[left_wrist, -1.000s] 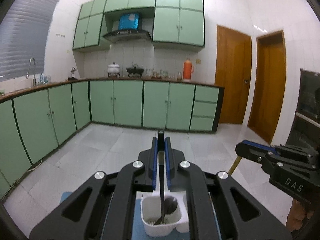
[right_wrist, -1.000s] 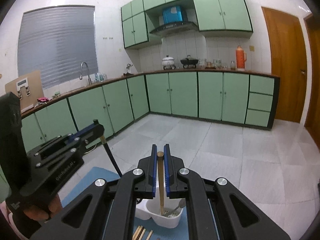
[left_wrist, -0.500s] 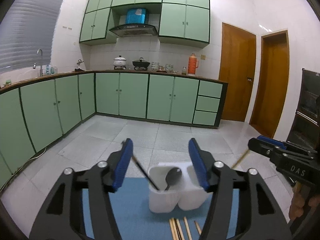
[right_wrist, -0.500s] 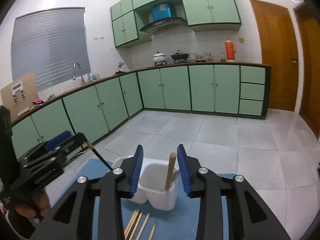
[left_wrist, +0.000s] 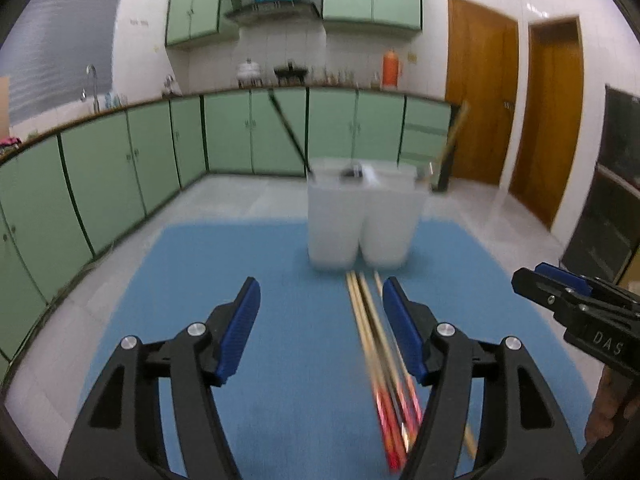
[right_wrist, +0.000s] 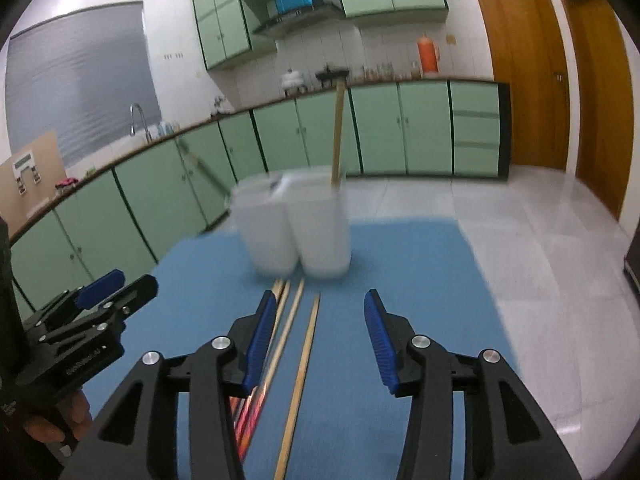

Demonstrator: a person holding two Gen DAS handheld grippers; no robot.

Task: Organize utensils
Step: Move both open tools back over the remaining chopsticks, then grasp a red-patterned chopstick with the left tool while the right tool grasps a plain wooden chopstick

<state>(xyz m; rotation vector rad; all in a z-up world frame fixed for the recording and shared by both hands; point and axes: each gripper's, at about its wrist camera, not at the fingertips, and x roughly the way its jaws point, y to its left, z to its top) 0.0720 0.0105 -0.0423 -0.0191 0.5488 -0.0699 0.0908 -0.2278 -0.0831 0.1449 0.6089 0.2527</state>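
Partly blurred chopsticks [left_wrist: 372, 344], ends cut off by left gripper [left_wrist: 320, 320] fingers [left_wrist: 404, 340]

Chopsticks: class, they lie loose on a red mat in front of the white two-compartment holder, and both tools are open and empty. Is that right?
Not quite: the mat is blue, as the right wrist view shows. The rest stands: the chopsticks lie loose before the white holder, and the left tool and right tool are open and empty, their jaws having just been opening.

We see a white two-compartment holder [left_wrist: 362, 220] upright on the blue mat [left_wrist: 240, 280]; a dark utensil [left_wrist: 289, 132] and a wooden one [right_wrist: 338, 132] lean inside. Chopsticks [left_wrist: 376, 340] lie before it.
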